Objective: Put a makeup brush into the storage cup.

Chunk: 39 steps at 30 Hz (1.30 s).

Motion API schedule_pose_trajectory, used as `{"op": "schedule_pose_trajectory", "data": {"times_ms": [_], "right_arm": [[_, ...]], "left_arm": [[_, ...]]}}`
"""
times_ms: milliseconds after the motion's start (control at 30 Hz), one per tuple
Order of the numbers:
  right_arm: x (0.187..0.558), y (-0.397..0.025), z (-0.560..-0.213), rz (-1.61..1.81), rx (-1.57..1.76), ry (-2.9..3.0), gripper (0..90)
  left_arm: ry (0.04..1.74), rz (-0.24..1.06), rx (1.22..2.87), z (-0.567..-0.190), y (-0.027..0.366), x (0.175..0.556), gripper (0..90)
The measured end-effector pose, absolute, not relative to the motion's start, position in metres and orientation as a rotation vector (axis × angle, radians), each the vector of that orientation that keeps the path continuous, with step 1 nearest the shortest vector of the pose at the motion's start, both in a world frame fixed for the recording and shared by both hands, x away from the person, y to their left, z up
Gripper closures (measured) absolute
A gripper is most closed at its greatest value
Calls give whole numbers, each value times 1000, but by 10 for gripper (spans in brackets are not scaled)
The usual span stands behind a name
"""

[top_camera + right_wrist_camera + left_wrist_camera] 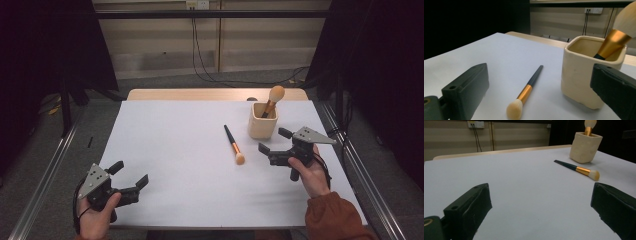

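Two makeup brushes are in play: one stands head-up in the cream holder (263,121), the other, the loose brush (233,145), lies flat on the white surface (170,150) just left of the holder, bristles toward the person. The right hand-held gripper (272,142) hovers near the bristle end and the holder's front, jaws spread wide and empty. The left hand-held gripper (131,176) sits well apart at the near left corner, likewise spread and holding nothing.

The likely job is to lift the loose brush and stand it in the holder. Risks from here: the handle is thin and lies flat, so jaws closing too high would skid over it or roll it away. Pinching the soft bristles instead of the gold ferrule would give a weak hold. With the right jaw this close to the holder, a careless sweep could knock it and tip the standing brush (273,98).
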State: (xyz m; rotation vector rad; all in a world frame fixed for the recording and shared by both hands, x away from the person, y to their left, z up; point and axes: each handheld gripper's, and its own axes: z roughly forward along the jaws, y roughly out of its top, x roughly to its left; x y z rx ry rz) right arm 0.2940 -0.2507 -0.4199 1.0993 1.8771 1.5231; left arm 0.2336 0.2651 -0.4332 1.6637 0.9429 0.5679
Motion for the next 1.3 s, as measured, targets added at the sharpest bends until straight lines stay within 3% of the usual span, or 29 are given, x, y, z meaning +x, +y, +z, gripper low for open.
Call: {"op": "schedule_pose_trajectory", "data": {"times_ms": [1300], "right_arm": [[346,-213,-414,1135,1199,2432,25]], "left_arm": [[960,556,1674,-435,265,236,33]]}}
